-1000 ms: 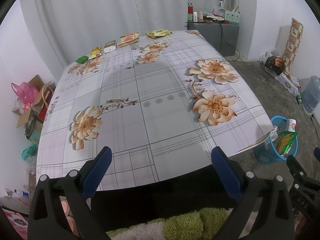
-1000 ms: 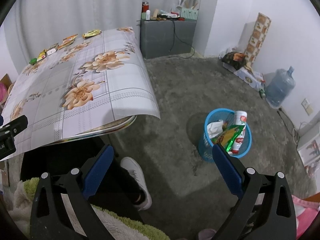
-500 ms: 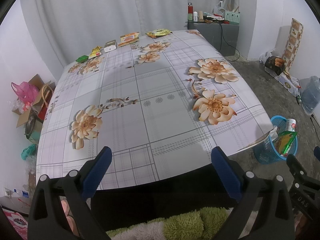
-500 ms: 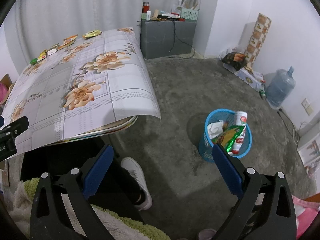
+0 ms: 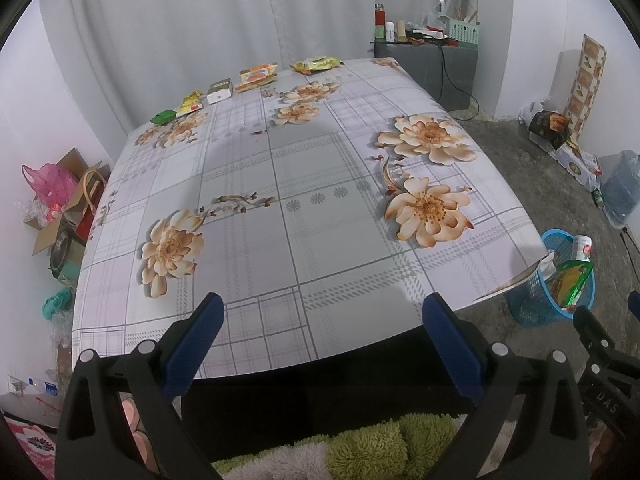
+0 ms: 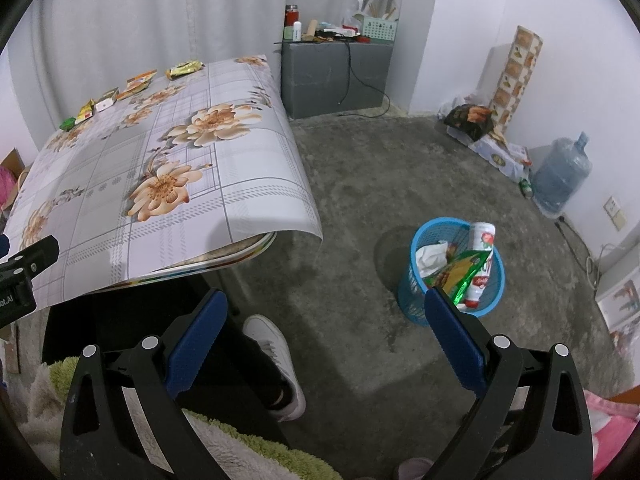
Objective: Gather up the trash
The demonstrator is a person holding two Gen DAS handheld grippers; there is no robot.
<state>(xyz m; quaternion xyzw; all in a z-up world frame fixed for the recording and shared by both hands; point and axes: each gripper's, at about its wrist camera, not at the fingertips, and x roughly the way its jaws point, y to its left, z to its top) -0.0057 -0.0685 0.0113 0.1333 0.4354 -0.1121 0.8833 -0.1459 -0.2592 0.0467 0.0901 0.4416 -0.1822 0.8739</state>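
Observation:
Several wrappers lie along the far edge of the flowered table (image 5: 304, 168): a green packet (image 5: 163, 116), a yellow packet (image 5: 189, 103), a white box (image 5: 220, 90), an orange packet (image 5: 257, 75) and a yellow-green bag (image 5: 316, 65). My left gripper (image 5: 322, 322) is open and empty at the table's near edge. My right gripper (image 6: 326, 322) is open and empty above the floor, to the left of the blue bin (image 6: 456, 268), which holds a green bag, paper and a white bottle. The bin also shows in the left wrist view (image 5: 554, 284).
A grey cabinet (image 6: 334, 74) with clutter stands at the back. A water jug (image 6: 562, 174) and bags (image 6: 470, 116) line the right wall. Boxes and a pink bag (image 5: 50, 184) sit left of the table. My shoe (image 6: 276, 356) is on the concrete floor.

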